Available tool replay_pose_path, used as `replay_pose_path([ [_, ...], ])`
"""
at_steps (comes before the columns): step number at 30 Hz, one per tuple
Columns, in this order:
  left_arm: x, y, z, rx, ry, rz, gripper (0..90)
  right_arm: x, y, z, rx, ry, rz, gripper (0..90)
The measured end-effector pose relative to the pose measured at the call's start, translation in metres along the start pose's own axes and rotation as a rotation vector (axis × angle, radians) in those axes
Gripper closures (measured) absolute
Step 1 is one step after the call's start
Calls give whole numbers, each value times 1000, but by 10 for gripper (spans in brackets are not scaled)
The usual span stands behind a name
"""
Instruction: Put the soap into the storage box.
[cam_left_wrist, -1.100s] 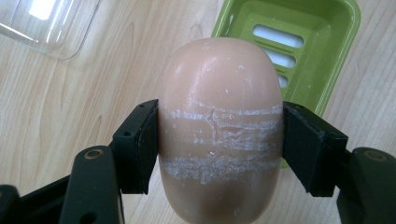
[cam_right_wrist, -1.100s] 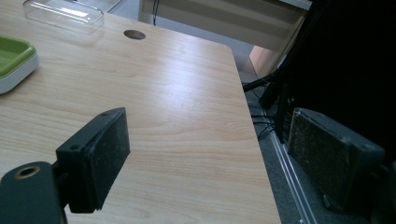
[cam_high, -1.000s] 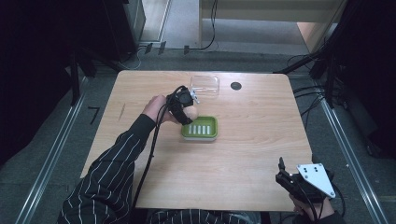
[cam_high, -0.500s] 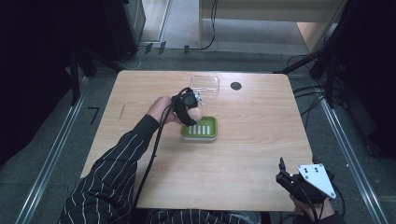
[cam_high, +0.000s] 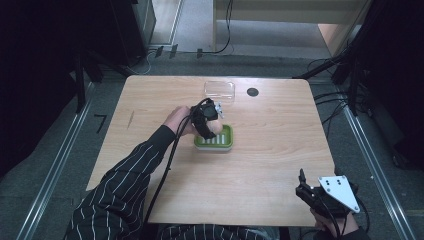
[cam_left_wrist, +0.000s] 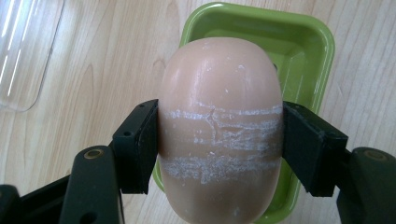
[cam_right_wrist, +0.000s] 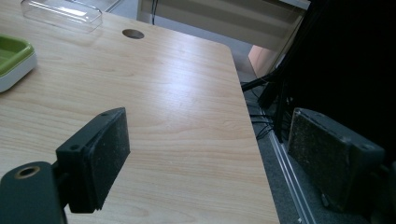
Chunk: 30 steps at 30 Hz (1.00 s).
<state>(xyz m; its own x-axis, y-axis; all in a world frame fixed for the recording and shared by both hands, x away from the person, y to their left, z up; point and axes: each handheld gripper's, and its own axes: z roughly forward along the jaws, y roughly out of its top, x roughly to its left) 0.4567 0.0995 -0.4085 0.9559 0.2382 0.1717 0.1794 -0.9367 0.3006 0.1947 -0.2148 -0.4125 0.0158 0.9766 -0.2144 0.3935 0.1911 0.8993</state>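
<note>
Since a second ago my left gripper (cam_high: 212, 122) has carried the soap (cam_left_wrist: 219, 126) a little nearer to me and to the right, from just beyond the far left corner of the green soap dish (cam_high: 226, 142) to a spot over the dish's left part. Both black jaws are clamped on the pale oval bar, one pad on each of its long sides, and white scuff lines run across its face between them. In the left gripper view the bar hangs above the dish's hollow, hiding most of it, with the green rim showing beyond and to the right of my jaws; whether the bar touches the dish I cannot tell. A clear plastic lid (cam_high: 219, 89) lies on the wooden table (cam_high: 280, 130) beyond my left gripper, apart from the dish.

At the near right corner of the table I hold my right gripper (cam_high: 306, 186), where it was before, its jaws spread wide with nothing between them. From its camera the dish (cam_right_wrist: 14, 56) sits far off to the left and the lid (cam_right_wrist: 63, 14) beyond that.
</note>
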Motion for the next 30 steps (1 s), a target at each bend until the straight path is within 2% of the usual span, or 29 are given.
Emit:
replay_pose_path([
  [11, -5, 4, 9, 3, -15, 9, 336, 0, 0, 0, 0, 0, 1, 136],
  [14, -6, 4, 12, 2, -14, 27, 336, 0, 0, 0, 0, 1, 3, 136],
  [20, -8, 4, 23, 27, -28, 37, 336, 0, 0, 0, 1, 1, 0, 136],
  [30, -10, 4, 32, 35, -43, 32, 334, 0, 0, 1, 0, 0, 3, 136],
])
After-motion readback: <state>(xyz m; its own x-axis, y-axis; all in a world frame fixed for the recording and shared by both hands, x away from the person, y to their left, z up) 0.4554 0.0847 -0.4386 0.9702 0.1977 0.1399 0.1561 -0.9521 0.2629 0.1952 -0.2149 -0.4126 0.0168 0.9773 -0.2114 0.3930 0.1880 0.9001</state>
